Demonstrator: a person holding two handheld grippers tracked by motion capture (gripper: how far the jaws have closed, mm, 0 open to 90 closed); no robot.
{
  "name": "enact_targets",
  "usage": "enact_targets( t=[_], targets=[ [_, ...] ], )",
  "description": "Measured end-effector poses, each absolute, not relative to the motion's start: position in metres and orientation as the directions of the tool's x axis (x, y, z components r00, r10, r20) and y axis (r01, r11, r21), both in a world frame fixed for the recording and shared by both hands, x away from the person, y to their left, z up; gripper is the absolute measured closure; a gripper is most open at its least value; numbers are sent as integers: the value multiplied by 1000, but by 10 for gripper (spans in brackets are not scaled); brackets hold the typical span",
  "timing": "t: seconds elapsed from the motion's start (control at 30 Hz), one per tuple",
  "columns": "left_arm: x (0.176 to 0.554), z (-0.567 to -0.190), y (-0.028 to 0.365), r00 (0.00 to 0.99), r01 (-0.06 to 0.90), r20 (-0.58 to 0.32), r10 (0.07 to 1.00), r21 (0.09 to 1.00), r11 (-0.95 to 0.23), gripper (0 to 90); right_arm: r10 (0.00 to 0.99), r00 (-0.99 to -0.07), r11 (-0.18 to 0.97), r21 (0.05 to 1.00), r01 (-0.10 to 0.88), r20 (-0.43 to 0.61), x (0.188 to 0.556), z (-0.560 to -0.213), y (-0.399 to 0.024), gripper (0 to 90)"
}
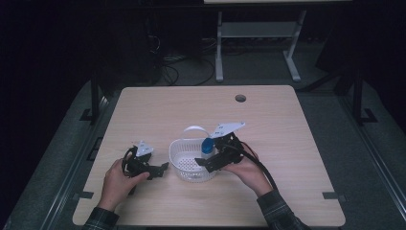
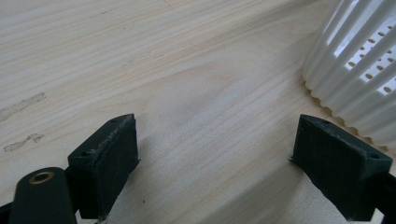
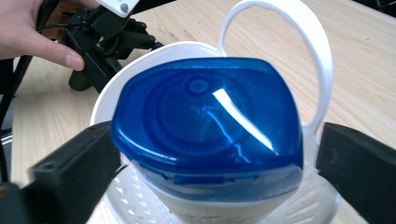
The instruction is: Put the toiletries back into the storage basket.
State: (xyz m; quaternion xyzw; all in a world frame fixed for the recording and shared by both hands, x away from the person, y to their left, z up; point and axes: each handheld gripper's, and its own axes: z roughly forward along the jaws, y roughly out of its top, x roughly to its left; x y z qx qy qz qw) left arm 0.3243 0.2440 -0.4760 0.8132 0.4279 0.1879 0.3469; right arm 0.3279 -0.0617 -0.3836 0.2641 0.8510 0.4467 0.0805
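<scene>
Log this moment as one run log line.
right gripper: shut on blue-capped bottle, over white basket | left gripper: open, empty, on table beside basket

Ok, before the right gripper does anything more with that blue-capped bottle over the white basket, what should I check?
1. Blue-capped white bottle between the right gripper jaws: ok on the near side; contact on the far jaw cannot tell.
2. Bottle above the white perforated plastic basket: ok.
3. Basket's looped handle away from the jaws: ok, it stands behind the bottle.
4. Left gripper open and holding nothing: ok.
5. Left gripper off the basket wall: ok, beside it on the wooden table.
</scene>
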Motion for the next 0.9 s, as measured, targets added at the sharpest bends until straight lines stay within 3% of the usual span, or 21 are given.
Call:
enact_targets(
  t=[0.9],
  targets=[
    [325,-476,244,563,566,7,826,726,-392,132,594,-799,401,827,395,94,321,-376,-112,0]
  ],
)
